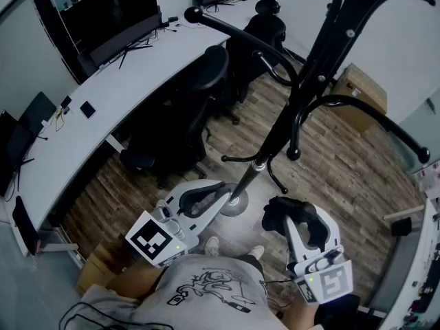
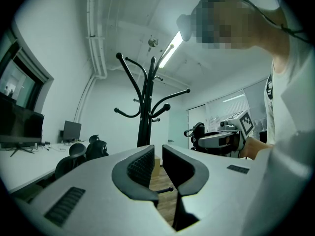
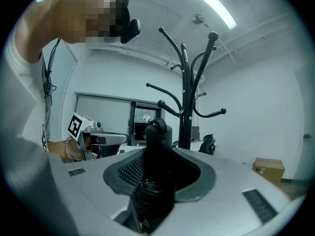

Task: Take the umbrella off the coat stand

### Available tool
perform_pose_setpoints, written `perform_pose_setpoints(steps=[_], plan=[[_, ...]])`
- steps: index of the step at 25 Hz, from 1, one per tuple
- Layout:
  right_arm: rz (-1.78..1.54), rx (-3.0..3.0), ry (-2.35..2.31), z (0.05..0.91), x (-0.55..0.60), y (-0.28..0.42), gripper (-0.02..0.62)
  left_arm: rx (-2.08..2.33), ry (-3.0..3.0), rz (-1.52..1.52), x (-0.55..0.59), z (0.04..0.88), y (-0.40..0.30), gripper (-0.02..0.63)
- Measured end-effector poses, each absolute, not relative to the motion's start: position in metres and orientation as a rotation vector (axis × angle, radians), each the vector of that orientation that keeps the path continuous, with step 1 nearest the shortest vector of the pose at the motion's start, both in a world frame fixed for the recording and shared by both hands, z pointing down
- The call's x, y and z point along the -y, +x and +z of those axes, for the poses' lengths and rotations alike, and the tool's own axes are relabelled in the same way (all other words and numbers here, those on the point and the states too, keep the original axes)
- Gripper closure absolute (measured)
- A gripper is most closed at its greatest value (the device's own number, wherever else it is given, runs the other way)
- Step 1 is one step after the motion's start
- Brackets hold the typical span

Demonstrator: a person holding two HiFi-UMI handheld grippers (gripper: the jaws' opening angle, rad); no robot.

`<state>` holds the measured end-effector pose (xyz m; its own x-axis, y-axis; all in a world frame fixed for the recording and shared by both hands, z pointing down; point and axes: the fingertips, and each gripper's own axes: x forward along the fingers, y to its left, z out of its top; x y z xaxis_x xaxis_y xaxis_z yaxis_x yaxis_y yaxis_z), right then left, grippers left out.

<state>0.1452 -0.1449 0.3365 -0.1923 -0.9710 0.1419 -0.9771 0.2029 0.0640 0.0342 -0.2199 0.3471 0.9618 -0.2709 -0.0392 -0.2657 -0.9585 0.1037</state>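
Black coat stand (image 1: 306, 88): ahead of both your claws, touching neither.
Right claw (image 3: 162, 173): clenched around the umbrella.
Left claw (image 2: 157, 163): released, jaws slightly apart, nothing between them.
Umbrella (image 3: 156, 141): folded, black, gripped between your right claw's pads, off the stand.

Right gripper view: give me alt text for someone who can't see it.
The right gripper is clamped on a folded black umbrella that points away from the camera. Behind it stands a black coat stand with bare curved hooks. At left, a hand holds the left gripper.
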Motion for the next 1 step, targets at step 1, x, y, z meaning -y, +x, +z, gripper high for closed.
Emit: perform_pose_setpoints(steps=[1], plan=[[0.060, 2.315, 1.893, 0.3363, 0.1453, 0.1453, 0.431, 0.412, 3.014, -0.082, 0.2202, 0.3469, 0.0345, 0.538]])
